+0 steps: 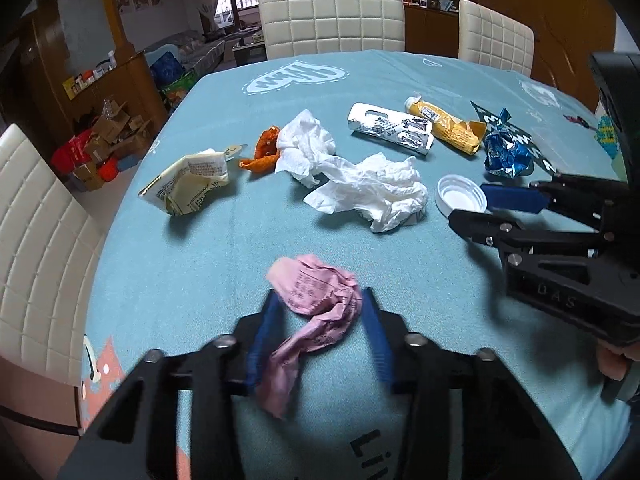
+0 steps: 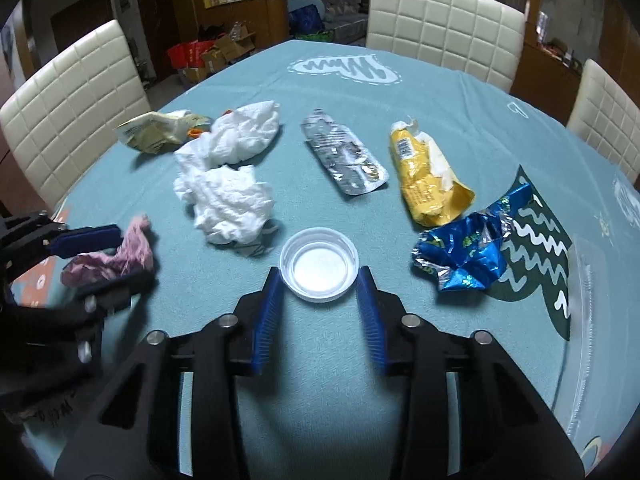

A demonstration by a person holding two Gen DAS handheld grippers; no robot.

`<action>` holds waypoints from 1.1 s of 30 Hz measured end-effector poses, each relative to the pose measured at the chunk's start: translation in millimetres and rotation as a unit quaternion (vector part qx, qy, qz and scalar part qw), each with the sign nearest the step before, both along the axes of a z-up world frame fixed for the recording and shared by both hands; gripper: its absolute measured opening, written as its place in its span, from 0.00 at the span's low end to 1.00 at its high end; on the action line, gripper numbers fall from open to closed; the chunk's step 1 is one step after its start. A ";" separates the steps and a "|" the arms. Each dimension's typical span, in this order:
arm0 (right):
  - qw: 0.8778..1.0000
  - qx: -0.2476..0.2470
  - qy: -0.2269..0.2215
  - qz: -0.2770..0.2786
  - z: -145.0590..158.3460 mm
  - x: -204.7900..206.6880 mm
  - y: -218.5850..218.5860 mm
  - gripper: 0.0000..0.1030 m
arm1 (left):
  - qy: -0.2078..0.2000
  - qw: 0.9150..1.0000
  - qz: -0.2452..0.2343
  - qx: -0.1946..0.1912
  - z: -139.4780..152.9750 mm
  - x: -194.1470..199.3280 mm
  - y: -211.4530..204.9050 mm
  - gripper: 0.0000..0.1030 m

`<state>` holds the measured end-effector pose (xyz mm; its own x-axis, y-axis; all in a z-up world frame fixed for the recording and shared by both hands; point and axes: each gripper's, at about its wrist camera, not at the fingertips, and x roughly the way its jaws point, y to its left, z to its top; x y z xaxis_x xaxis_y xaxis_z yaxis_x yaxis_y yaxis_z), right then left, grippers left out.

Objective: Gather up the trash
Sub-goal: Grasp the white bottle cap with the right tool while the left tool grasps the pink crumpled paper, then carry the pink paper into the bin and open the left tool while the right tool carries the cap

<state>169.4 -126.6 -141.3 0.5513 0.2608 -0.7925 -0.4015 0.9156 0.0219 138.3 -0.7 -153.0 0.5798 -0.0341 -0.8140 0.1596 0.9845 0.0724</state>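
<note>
Sitting between the two blue fingers of the left hand-held gripper is a crumpled pink paper. The fingers are wide apart and the paper fills the gap, but I cannot tell if they squeeze it. The right hand-held gripper is wide open too, with a white bottle cap lying on the bench just between its fingertips, and it holds nothing.

More trash is spread on the blue cloth of the bench. Two white tissues lie bunched close together near the cap. Beyond them on the left are a cream wrapper and a small orange scrap. A silver pill pack and a yellow wrapper lie side by side in the middle. A shiny blue foil wrapper sits to the right of the cap
</note>
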 end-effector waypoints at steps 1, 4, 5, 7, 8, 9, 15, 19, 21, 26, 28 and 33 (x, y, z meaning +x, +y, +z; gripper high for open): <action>1.000 -0.007 -0.006 -0.001 0.6 -2.9 1.0 0.38 | -0.001 1.000 0.000 -0.004 1.6 -1.2 1.7 0.29; 1.000 -0.007 -0.008 0.001 3.4 -10.6 1.7 0.38 | -0.010 1.000 0.000 -0.006 8.0 -7.7 5.3 0.26; 1.000 -0.005 -0.009 0.001 5.1 -12.7 1.6 0.38 | -0.014 1.000 0.000 -0.005 10.9 -10.4 6.2 0.26; 1.000 -0.003 -0.011 0.002 9.5 -17.5 2.9 0.38 | -0.021 1.000 0.001 -0.004 16.2 -14.7 7.8 0.26; 1.000 -0.003 -0.013 0.003 11.4 -20.4 3.6 0.38 | -0.024 1.000 0.001 -0.004 18.7 -16.6 9.0 0.26; 1.000 -0.003 -0.015 0.005 13.7 -22.9 4.7 0.38 | -0.027 1.000 0.002 -0.003 21.4 -19.4 10.1 0.26; 0.999 -0.010 -0.031 0.025 28.7 -43.7 18.8 0.38 | -0.044 0.999 0.006 0.001 32.1 -33.2 15.8 0.26; 0.999 -0.013 -0.038 0.035 37.6 -52.1 26.3 0.38 | -0.056 0.998 0.011 -0.001 39.6 -41.4 23.5 0.26; 0.998 -0.016 -0.041 0.041 41.6 -56.5 31.1 0.38 | -0.061 0.998 0.015 -0.001 42.4 -44.6 27.3 0.26; 0.997 -0.021 -0.049 0.056 48.2 -66.3 44.7 0.38 | -0.069 0.997 0.025 -0.004 46.6 -52.8 40.0 0.26; 0.997 -0.022 -0.051 0.061 50.1 -69.4 50.7 0.38 | -0.072 0.997 0.029 -0.002 47.7 -56.1 44.5 0.26; 0.995 -0.026 -0.055 0.075 52.5 -74.2 65.2 0.38 | -0.077 0.996 0.036 -0.004 48.5 -61.1 55.7 0.26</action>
